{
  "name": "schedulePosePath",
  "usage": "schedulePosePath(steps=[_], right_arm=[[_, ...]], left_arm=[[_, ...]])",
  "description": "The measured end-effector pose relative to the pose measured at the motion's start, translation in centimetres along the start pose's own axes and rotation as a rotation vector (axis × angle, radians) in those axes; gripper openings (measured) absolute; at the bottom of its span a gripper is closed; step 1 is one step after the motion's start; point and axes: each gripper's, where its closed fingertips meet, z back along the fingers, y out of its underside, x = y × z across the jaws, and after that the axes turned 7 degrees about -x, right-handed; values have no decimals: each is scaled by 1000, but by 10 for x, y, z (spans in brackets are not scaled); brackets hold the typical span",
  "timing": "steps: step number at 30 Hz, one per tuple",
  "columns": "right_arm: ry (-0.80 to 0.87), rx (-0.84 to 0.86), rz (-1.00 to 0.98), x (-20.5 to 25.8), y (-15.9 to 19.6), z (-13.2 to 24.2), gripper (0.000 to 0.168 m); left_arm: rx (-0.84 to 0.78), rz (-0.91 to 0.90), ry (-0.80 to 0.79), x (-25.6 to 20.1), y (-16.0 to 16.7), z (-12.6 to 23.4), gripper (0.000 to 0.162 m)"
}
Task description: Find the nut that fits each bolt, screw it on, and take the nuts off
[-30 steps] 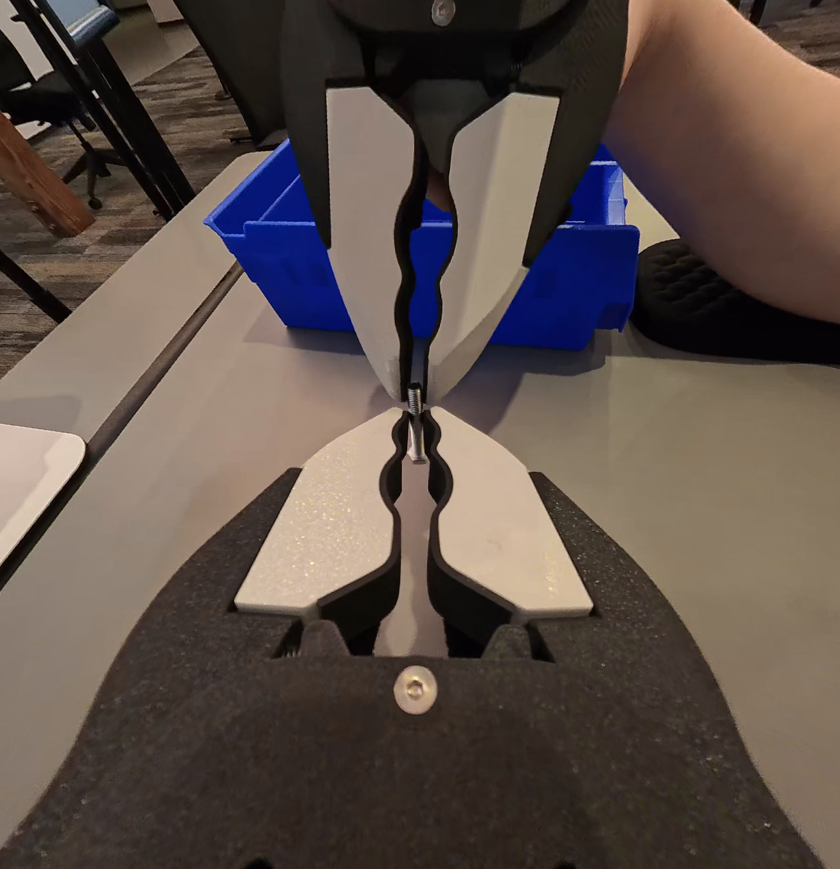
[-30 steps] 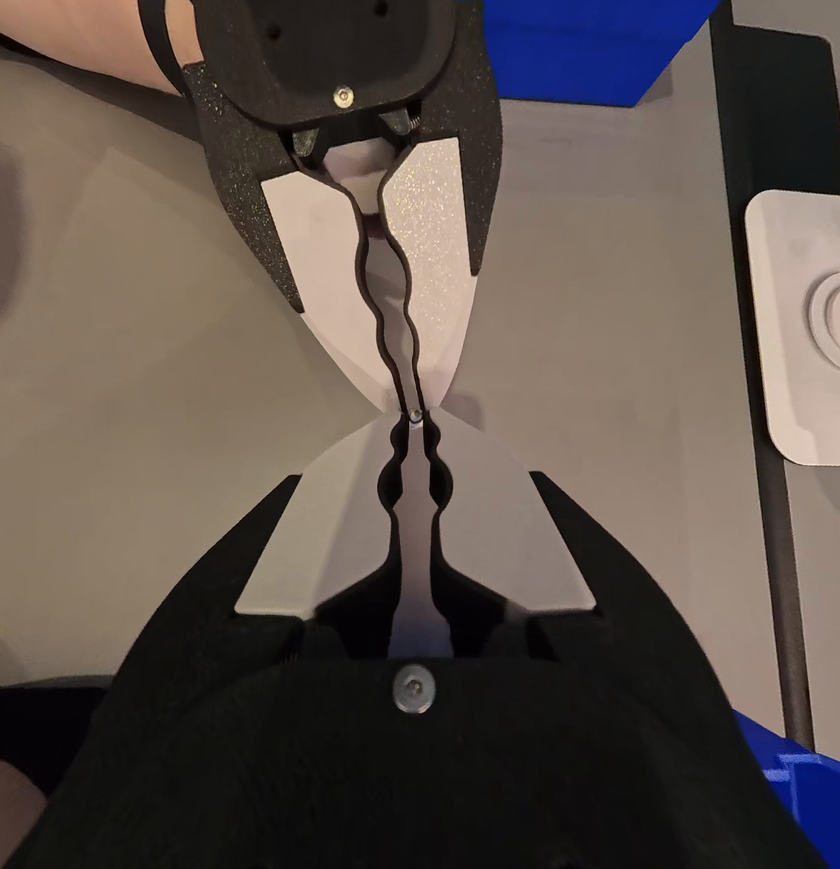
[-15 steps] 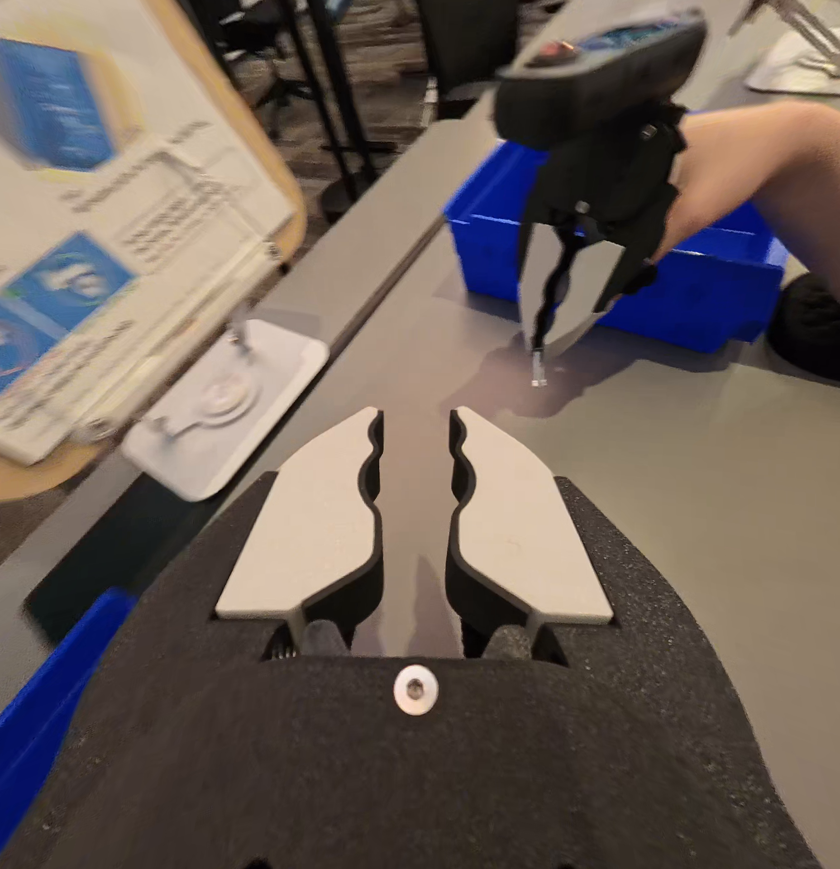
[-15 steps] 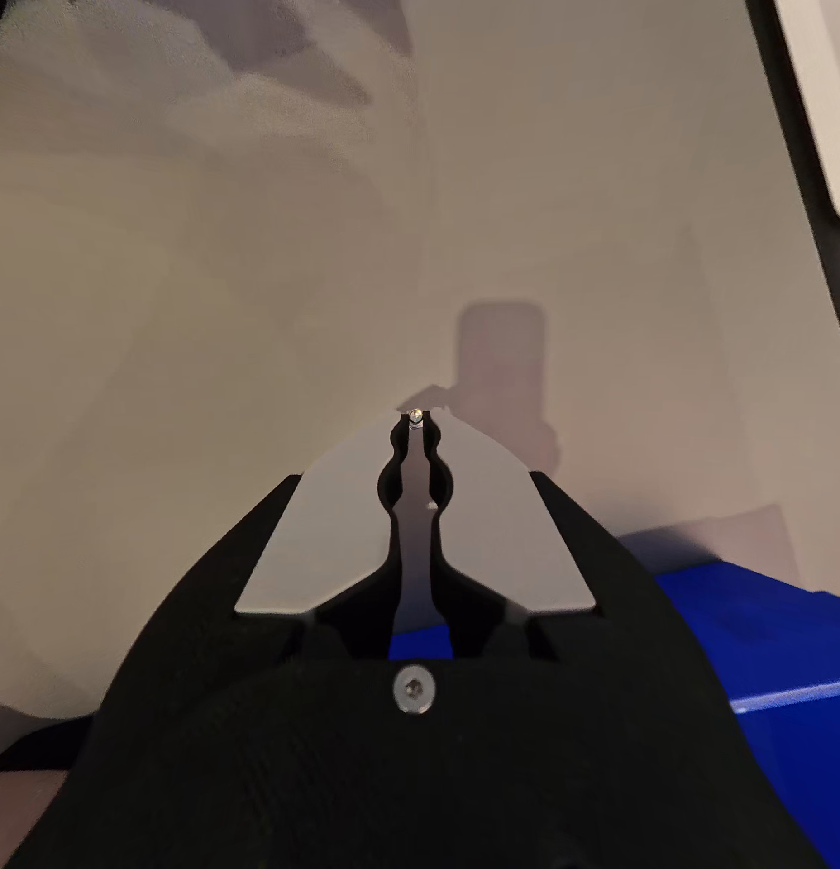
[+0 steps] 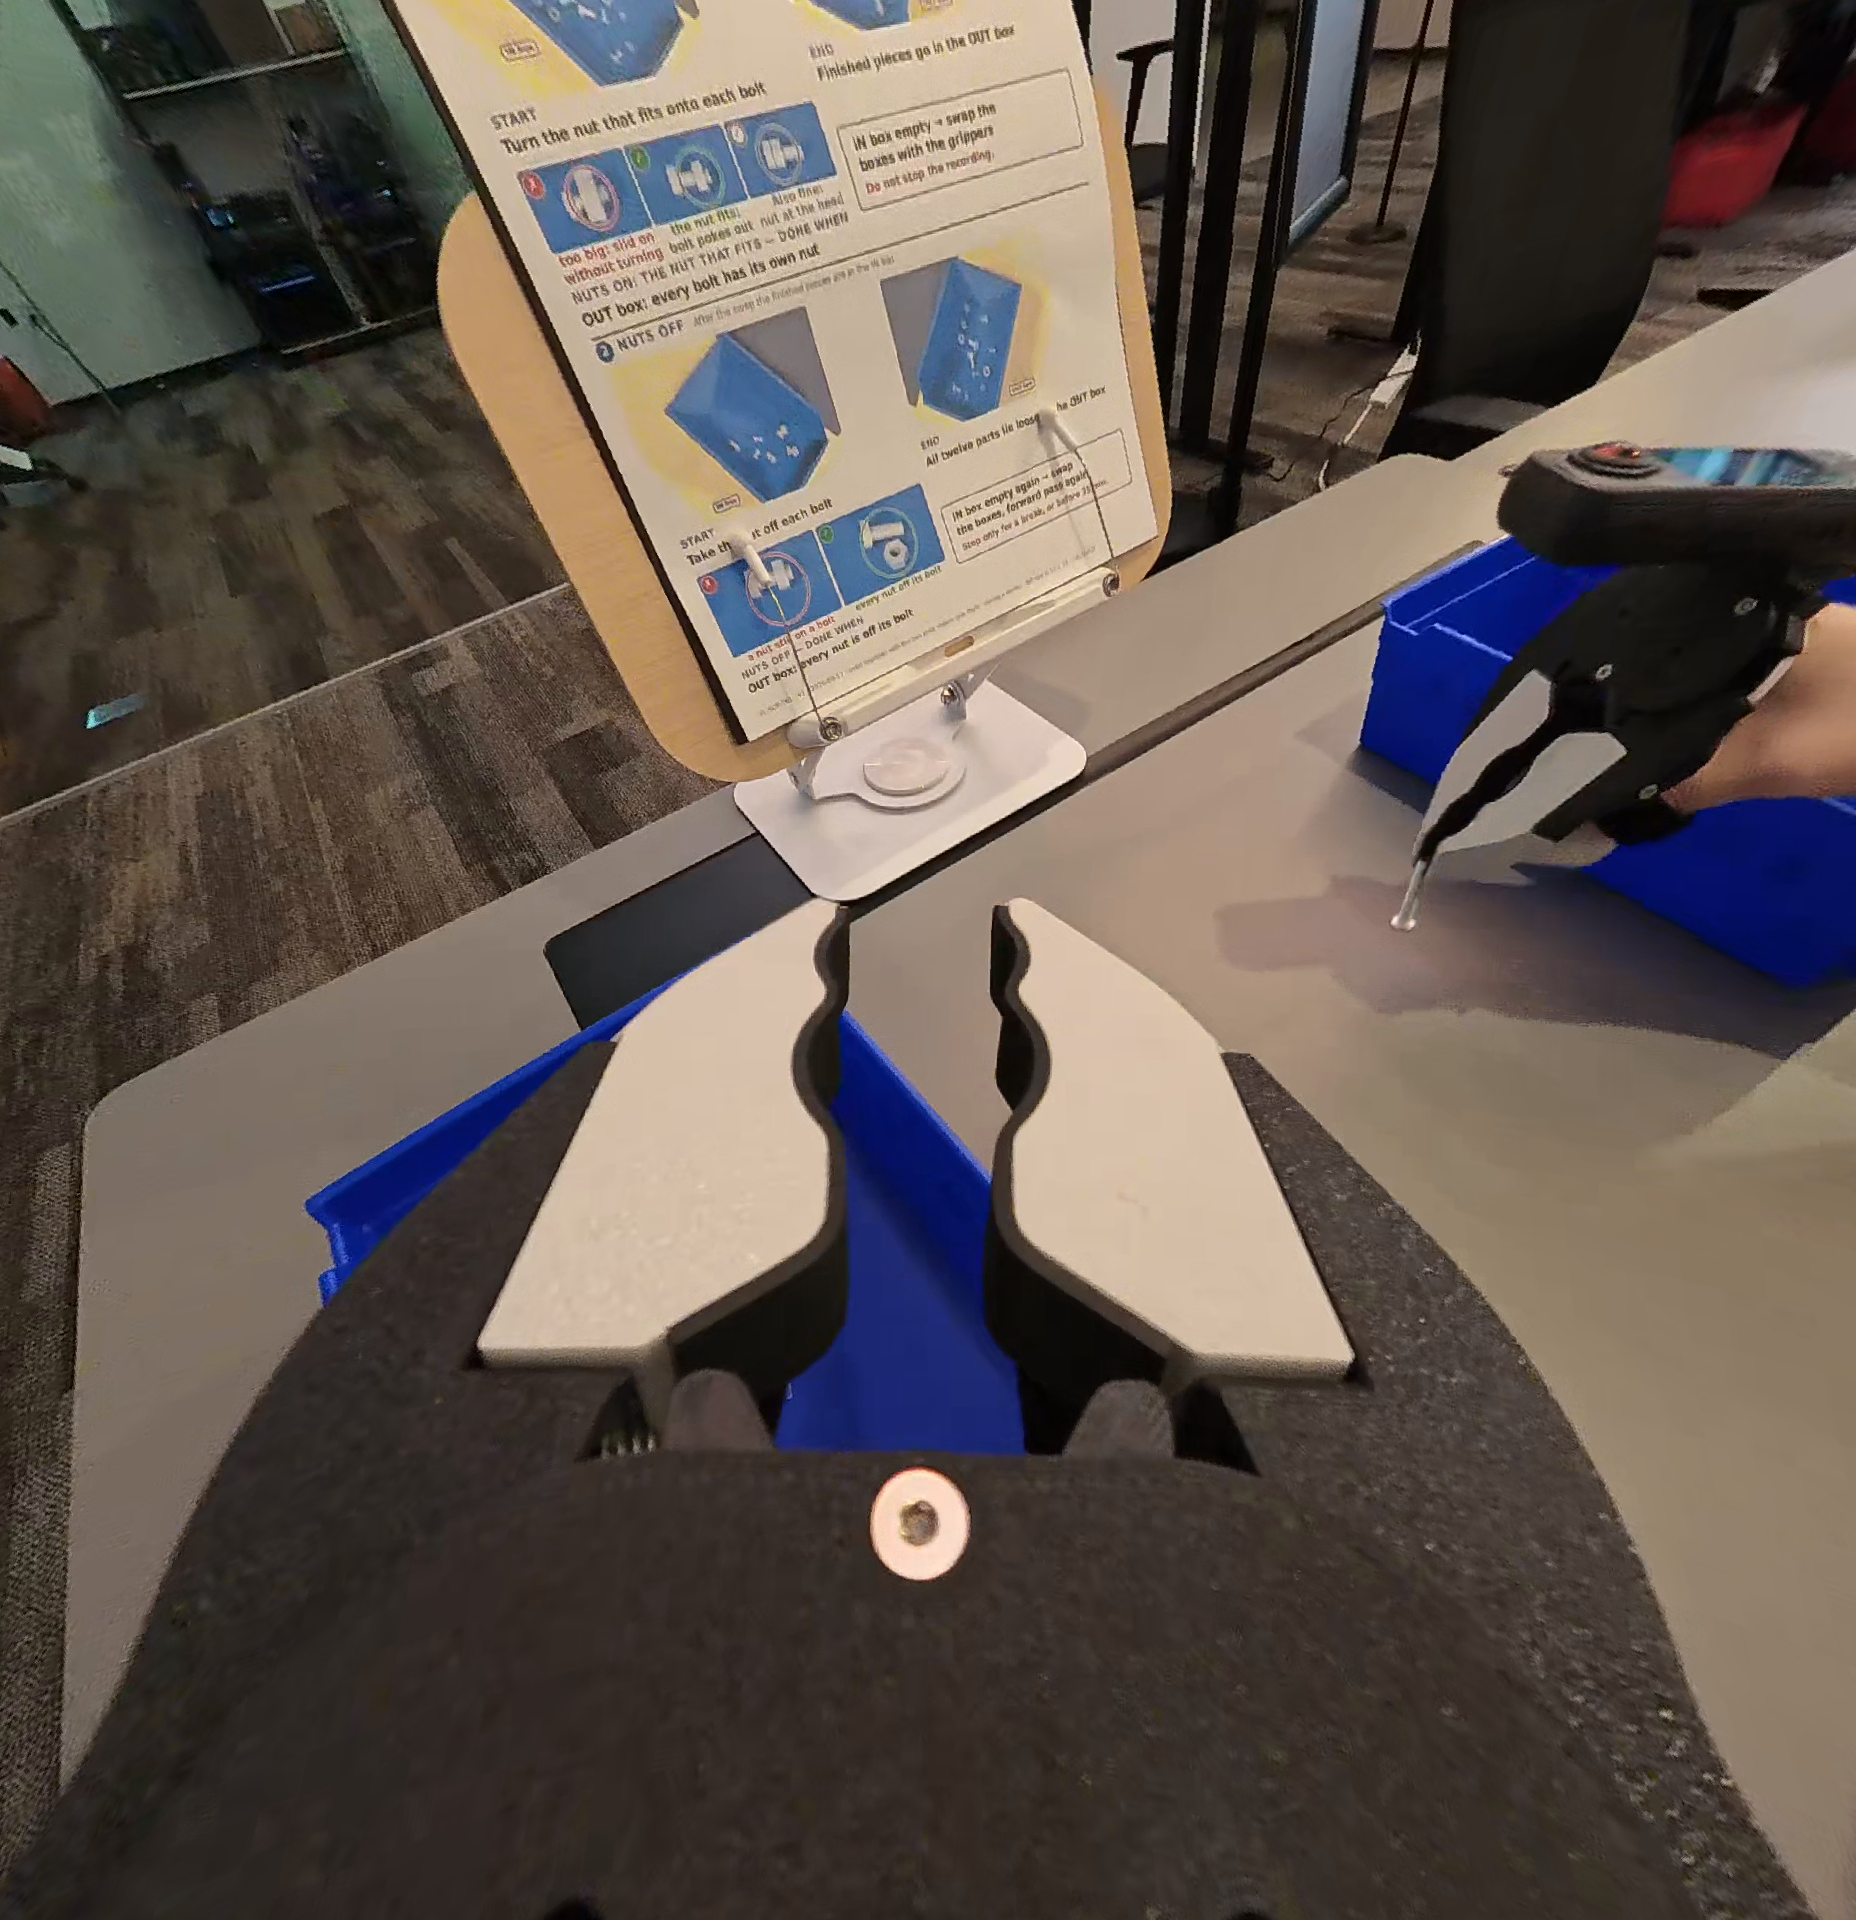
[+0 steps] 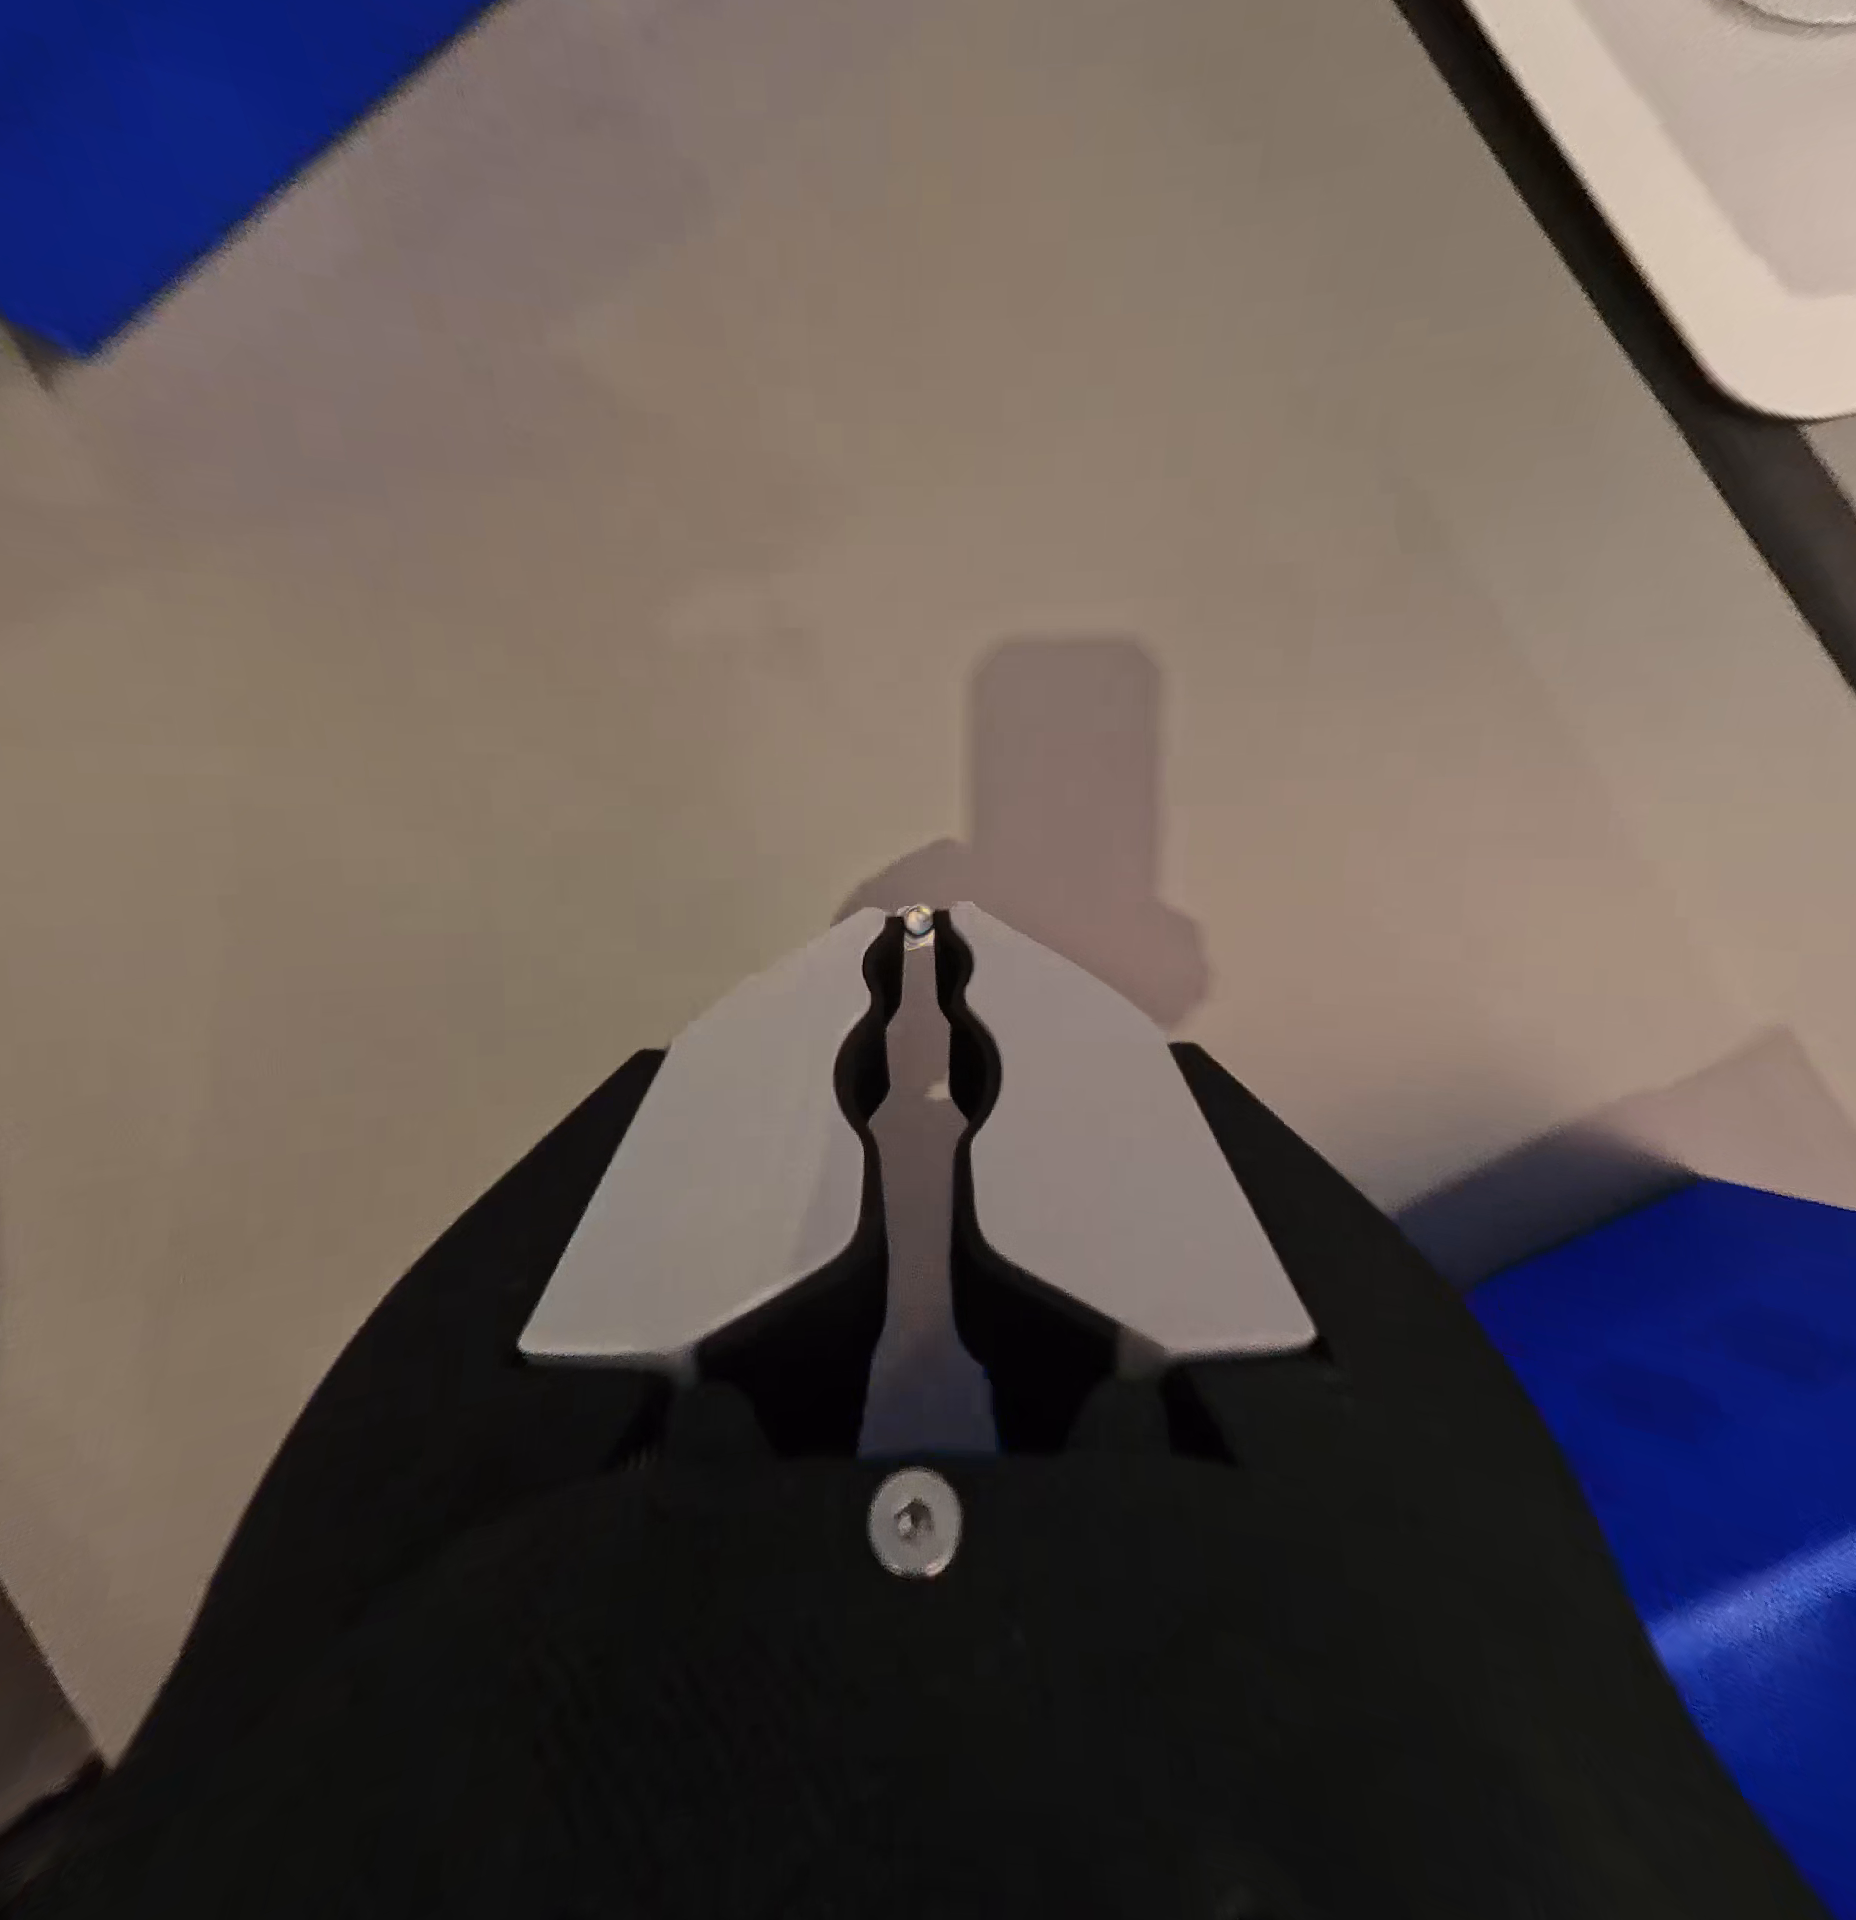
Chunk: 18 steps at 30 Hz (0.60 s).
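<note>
Right tool (image 5: 1423, 847) pinches a small bolt (image 5: 1410, 896) head-down above the grey desk (image 5: 1423, 1143); left tool (image 5: 919, 935), open and empty over a blue bin (image 5: 903, 1195), should fetch a matching nut.

Even indoor light, soft shadows on grey table (image 5: 1526, 1195), wide-angle bending at edges, right wrist view dim, blurred.

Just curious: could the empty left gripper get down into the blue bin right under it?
Probably yes. The left gripper hovers open and empty directly over the blue bin, whose top is uncovered. Nothing lies between them; the right gripper, holding a bolt, is well off to the side.
</note>
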Motion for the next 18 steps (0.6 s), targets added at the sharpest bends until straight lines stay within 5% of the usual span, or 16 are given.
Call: schedulePosePath(steps=[18], right_arm=[[21,102,-70,-2,21,-33,7]], left_arm=[[54,-8,6,1,10,-5,26]])
